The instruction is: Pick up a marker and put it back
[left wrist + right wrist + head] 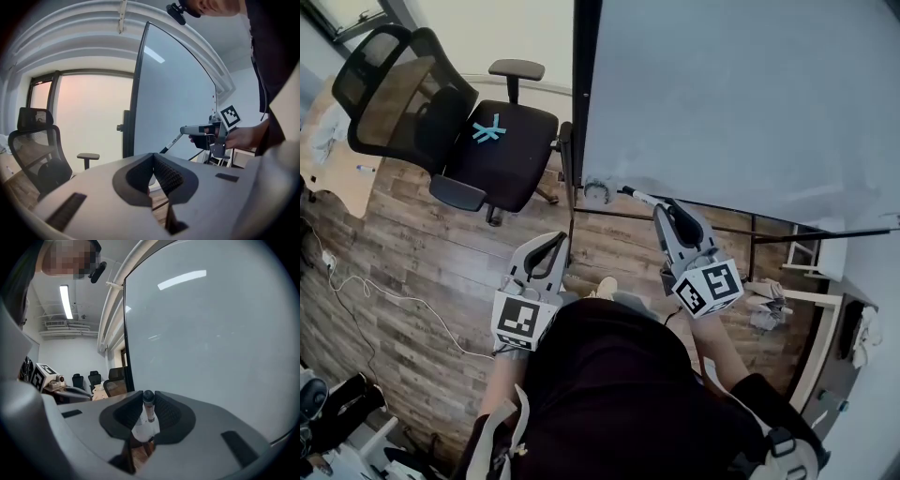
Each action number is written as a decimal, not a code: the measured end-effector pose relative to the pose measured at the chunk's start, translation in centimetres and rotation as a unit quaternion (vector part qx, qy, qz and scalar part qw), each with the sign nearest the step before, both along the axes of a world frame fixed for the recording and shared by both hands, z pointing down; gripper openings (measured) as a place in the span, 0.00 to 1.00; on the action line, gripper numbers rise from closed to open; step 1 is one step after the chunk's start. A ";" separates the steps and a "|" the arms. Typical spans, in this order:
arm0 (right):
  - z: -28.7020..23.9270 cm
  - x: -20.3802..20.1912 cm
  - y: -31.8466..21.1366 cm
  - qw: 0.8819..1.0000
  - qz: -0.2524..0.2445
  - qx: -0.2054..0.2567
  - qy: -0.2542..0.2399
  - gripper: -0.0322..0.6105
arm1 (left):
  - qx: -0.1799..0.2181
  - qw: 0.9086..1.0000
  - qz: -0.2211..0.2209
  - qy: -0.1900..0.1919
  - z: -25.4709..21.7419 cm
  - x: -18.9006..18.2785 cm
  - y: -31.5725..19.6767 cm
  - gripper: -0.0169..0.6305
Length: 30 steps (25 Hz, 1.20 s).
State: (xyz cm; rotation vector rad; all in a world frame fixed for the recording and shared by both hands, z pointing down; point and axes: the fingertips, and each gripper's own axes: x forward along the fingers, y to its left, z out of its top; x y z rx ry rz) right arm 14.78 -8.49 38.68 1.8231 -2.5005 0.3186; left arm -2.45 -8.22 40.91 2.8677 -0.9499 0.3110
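A white marker (636, 196) with a black cap is held in my right gripper (666, 208), which is shut on it. Its capped end points toward the lower left corner of the whiteboard (722, 94). In the right gripper view the marker (148, 414) stands between the dark pads, cap forward, close to the whiteboard (211, 333). My left gripper (547, 251) hangs lower and to the left, over the wood floor, with its jaws closed together and nothing between them (153, 157). The left gripper view also shows the right gripper (187, 130) holding the marker (171, 142) out beside the whiteboard (173, 93).
A black mesh office chair (450, 122) stands to the left of the whiteboard, with a blue piece on its seat. The board's black frame and stand bars (574, 141) run down to the floor. A white shelf unit (811, 272) is at the right; a cable (384, 292) lies on the floor.
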 end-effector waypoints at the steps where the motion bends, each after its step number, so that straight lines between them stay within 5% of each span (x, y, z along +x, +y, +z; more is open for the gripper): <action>1: -0.2 0.4 0.3 1.000 0.007 0.001 0.001 0.18 | -0.003 1.000 0.006 0.001 0.0 0.4 0.0 0.04; 30: 1.2 7.1 7.5 0.986 0.165 -0.032 0.007 0.18 | -0.006 0.984 0.177 0.007 0.3 10.4 -1.4 0.04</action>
